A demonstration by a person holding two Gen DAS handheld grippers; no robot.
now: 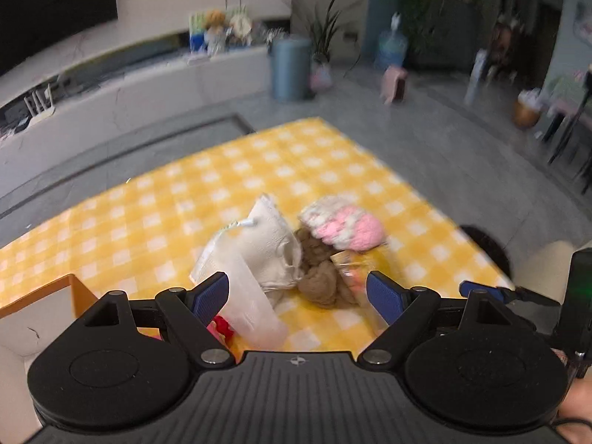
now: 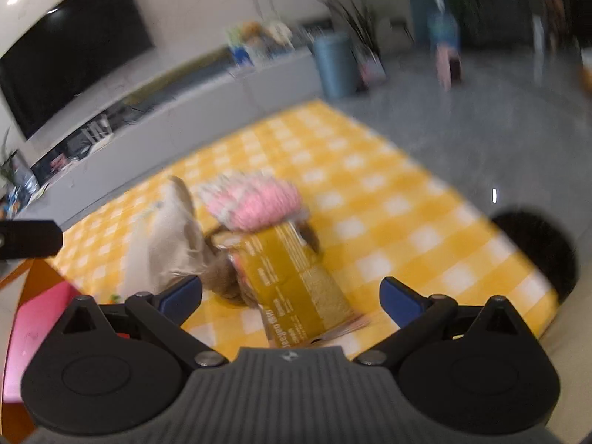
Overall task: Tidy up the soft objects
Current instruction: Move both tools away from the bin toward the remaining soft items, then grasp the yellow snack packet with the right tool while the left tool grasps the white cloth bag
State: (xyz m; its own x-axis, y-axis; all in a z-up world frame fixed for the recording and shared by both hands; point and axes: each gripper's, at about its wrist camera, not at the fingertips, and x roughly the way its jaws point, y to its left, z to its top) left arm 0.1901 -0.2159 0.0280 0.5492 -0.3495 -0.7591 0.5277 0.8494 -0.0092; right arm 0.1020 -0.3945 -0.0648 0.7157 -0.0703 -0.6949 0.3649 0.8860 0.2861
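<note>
The left gripper (image 1: 299, 290) is standing wide open, with its two blue pads (image 1: 211, 293) spread far apart and nothing between them. It is pointing forward and a little down. At the right edge of the left wrist view, the tip of the right gripper (image 1: 484, 290) is showing just beside it, and a part of the person's hand (image 1: 577, 403) is showing at the bottom right corner.

The right gripper (image 2: 292, 298) is also standing wide open, its blue pads (image 2: 401, 301) well apart and holding nothing. It is pointing forward and down too. At the left edge of the right wrist view, a black part of the left gripper (image 2: 29, 238) is showing.
</note>
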